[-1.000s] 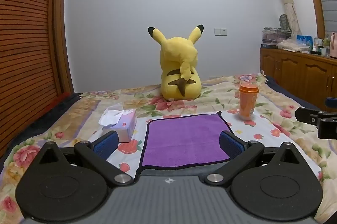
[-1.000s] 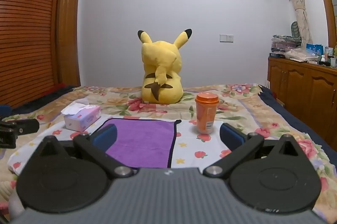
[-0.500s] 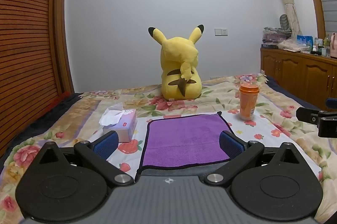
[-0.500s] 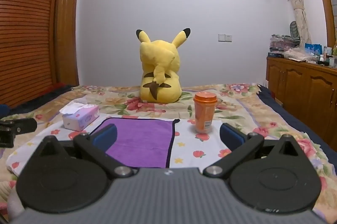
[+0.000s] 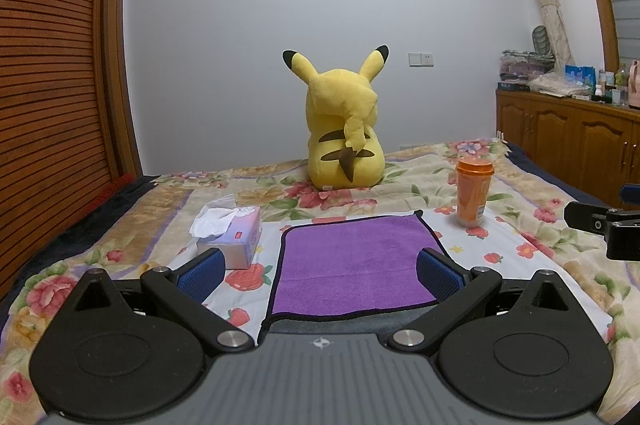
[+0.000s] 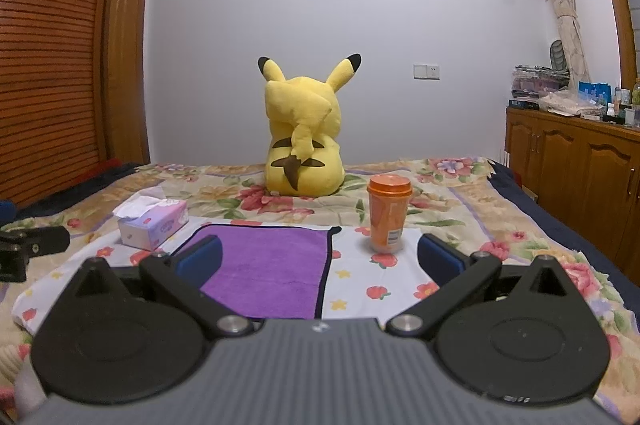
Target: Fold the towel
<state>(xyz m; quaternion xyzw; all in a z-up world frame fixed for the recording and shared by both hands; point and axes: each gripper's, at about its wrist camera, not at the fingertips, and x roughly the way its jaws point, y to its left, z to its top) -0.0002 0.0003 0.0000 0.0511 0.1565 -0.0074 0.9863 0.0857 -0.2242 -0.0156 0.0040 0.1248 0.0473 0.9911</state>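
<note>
A purple towel (image 5: 354,265) with a dark hem lies flat on the flowered bed. It also shows in the right wrist view (image 6: 272,271). My left gripper (image 5: 320,271) is open and empty, held just above the towel's near edge, its blue pads spread to either side. My right gripper (image 6: 320,259) is open and empty, over the towel's right hem and the white sheet beside it. The right gripper's tip shows at the right edge of the left wrist view (image 5: 600,225). The left gripper's tip shows at the left edge of the right wrist view (image 6: 28,249).
A tissue box (image 5: 230,237) sits left of the towel. An orange lidded cup (image 5: 473,193) stands at its far right corner. A yellow plush toy (image 5: 344,133) sits behind. A wooden cabinet (image 5: 568,141) stands to the right, a slatted wooden wall (image 5: 48,85) to the left.
The right gripper has drifted slightly, so the scene sits a little lower and to the left in its view. The left gripper has barely moved. The towel has not moved.
</note>
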